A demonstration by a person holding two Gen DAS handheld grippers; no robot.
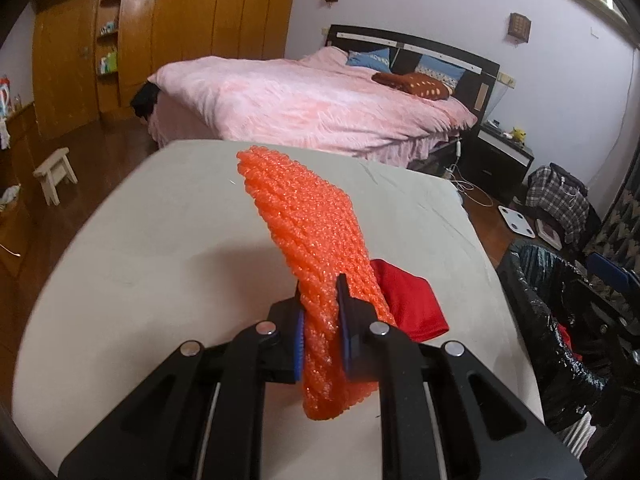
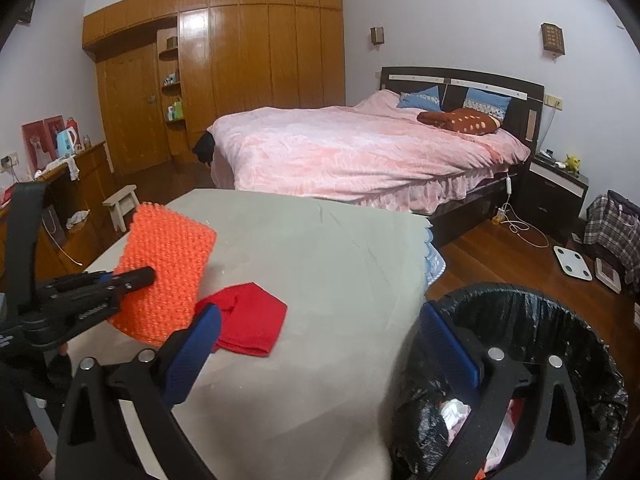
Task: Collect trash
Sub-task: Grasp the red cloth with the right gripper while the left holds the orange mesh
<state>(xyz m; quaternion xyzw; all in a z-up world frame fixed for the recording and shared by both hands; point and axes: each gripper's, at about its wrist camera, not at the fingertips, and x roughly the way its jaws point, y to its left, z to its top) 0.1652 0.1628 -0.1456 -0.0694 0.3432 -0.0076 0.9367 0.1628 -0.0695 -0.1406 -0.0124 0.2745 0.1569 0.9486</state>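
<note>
My left gripper (image 1: pixel 320 304) is shut on an orange bubble-wrap sheet (image 1: pixel 308 224) and holds it up above the grey-covered table (image 1: pixel 140 240). The right wrist view shows the same gripper (image 2: pixel 140 276) clamping the sheet (image 2: pixel 168 268) from the left. A red cloth (image 1: pixel 408 304) lies flat on the table just behind the sheet; it also shows in the right wrist view (image 2: pixel 248 316). My right gripper (image 2: pixel 320 332) is open and empty, over the table's right edge beside a black-lined trash bin (image 2: pixel 532 320) holding some trash. The bin also shows in the left wrist view (image 1: pixel 560 340).
A bed with a pink cover (image 2: pixel 360 152) stands behind the table. A bedside cabinet (image 2: pixel 556 188), a white scale (image 2: pixel 572 262) and a plaid bag (image 2: pixel 612 224) are on the right. A small stool (image 2: pixel 122 204) and a wooden sideboard (image 2: pixel 80 184) are on the left.
</note>
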